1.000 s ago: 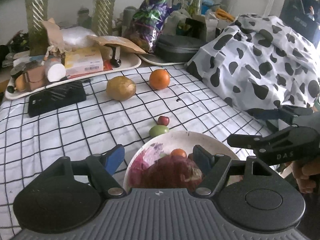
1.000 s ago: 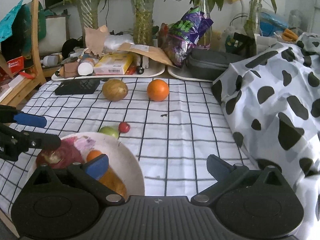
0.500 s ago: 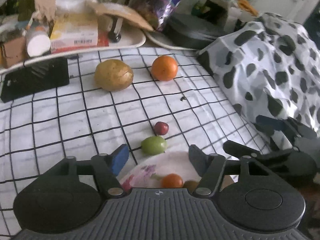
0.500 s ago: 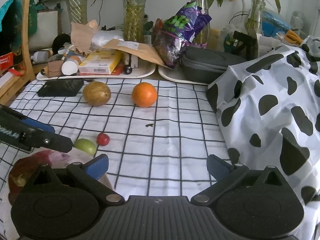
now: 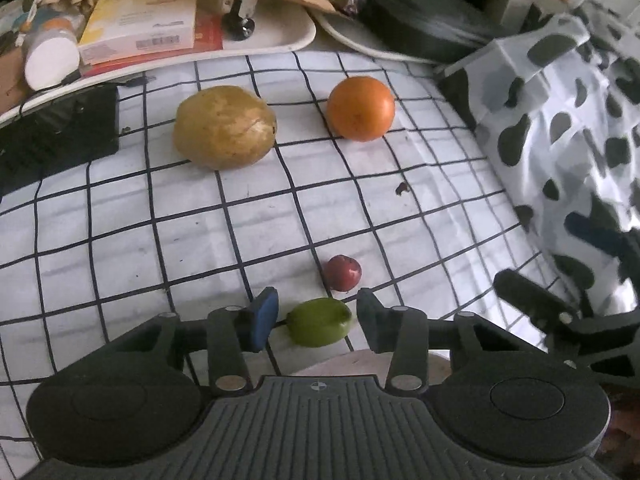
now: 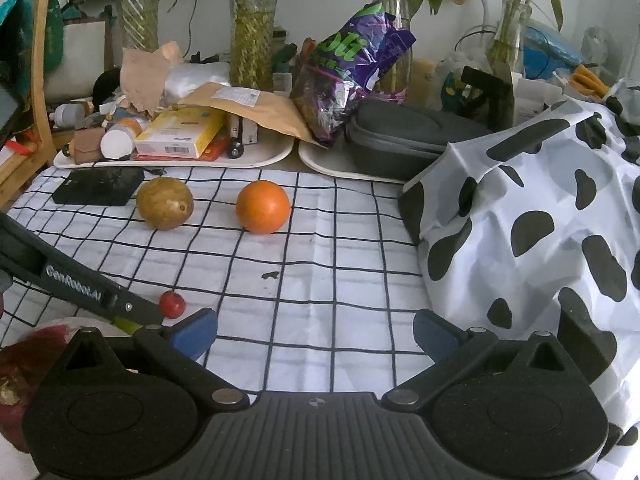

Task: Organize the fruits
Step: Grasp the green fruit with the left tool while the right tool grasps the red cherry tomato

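My left gripper (image 5: 316, 322) is open, its fingers on either side of a small green fruit (image 5: 319, 322) on the checked cloth, not closed on it. A small red fruit (image 5: 342, 273) lies just beyond. A yellow-brown round fruit (image 5: 225, 126) and an orange (image 5: 361, 108) lie farther back. The plate's rim (image 5: 360, 362) shows just under the left gripper. My right gripper (image 6: 315, 332) is open and empty over bare cloth. In the right wrist view the orange (image 6: 263, 207), brown fruit (image 6: 165, 203), red fruit (image 6: 172, 304) and a dark red fruit (image 6: 24, 364) on the plate show.
A black flat box (image 5: 56, 136) lies at the left. White trays (image 6: 176, 156) with boxes, bottles and a grey case (image 6: 404, 140) line the back edge. A cow-print cloth heap (image 6: 540, 240) fills the right side. Vases with plants stand behind.
My left gripper has moved forward and down from over the plate to straddle the green fruit. The right gripper has shifted slightly forward.
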A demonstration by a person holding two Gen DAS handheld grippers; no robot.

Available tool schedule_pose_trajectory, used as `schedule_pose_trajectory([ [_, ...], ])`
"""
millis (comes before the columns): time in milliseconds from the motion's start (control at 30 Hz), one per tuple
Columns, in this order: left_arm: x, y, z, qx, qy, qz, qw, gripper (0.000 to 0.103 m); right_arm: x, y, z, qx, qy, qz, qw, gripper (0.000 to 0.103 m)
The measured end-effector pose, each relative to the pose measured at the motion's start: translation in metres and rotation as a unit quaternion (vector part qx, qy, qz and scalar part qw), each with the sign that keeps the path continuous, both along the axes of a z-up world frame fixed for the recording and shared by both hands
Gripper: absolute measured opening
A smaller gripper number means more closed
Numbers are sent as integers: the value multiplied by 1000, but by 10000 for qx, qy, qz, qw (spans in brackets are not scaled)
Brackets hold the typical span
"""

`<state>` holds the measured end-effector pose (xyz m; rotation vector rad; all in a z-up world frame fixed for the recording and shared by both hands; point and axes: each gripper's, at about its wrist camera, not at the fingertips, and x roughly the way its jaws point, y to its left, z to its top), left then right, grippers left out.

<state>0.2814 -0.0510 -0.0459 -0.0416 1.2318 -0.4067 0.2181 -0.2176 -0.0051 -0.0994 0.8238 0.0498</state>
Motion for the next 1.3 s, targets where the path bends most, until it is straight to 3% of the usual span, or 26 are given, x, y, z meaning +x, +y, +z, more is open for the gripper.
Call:
schedule_pose_trajectory([
  [400, -8, -27, 0, 722, -85, -13, 9974, 36, 1, -7, 1, 9, -1, -93, 10000, 103],
  [600, -12, -17, 3, 682, -262, -64, 9973, 34, 1, -5, -2, -29, 28, -100, 9999, 103],
  [733, -10, 7, 9, 365, -383, 99, 9985, 16, 3, 1, -5, -3, 101, -57, 9999, 103],
  [833, -9, 22, 13, 351, -494, 192, 9980, 5, 6, 9, -8, 54, 169, 44, 9998, 103],
  [1167, -6, 56, 7, 180, -476, 368, 9980, 9, 14, 41, -10, -64, 213, 319, 9992, 103],
  [1200, -5, 61, 7, 113, -443, 433, 9980, 12, 15, 43, -10, -72, 212, 338, 9992, 103],
  [1267, -4, 68, 8, -115, -380, 556, 9977, 33, 16, 45, -10, -74, 212, 343, 9992, 103],
  [1300, -4, 70, 8, -220, -340, 599, 9974, 37, 16, 46, -10, -61, 204, 353, 9991, 103],
])
